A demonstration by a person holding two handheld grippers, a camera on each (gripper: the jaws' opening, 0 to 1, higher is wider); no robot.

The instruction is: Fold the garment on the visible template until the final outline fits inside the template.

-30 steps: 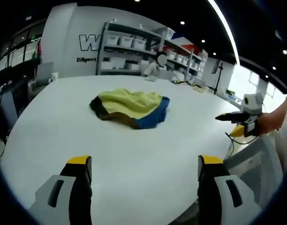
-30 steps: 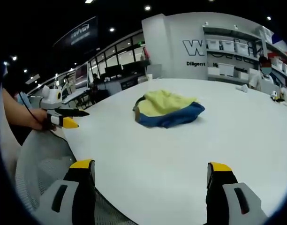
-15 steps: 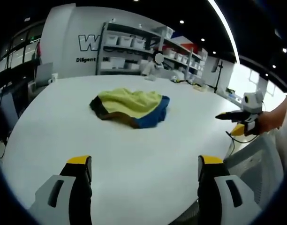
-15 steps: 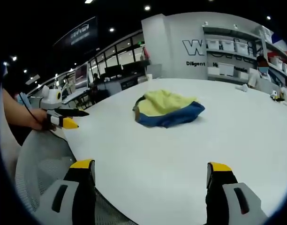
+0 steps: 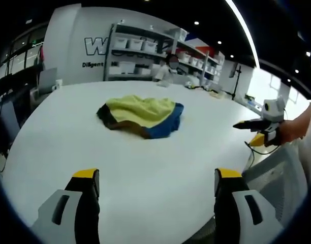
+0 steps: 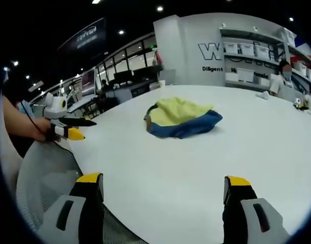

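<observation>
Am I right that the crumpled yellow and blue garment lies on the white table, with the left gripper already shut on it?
Not quite: the left gripper is open, short of the garment on the white table, as the left gripper view shows.

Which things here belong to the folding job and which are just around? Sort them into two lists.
Job:
- crumpled yellow and blue garment
- white table it lies on
- left gripper, jaws apart
- right gripper, jaws apart

Just around:
- shelving with bins behind the table
- mesh chair back at the table's edge
</observation>
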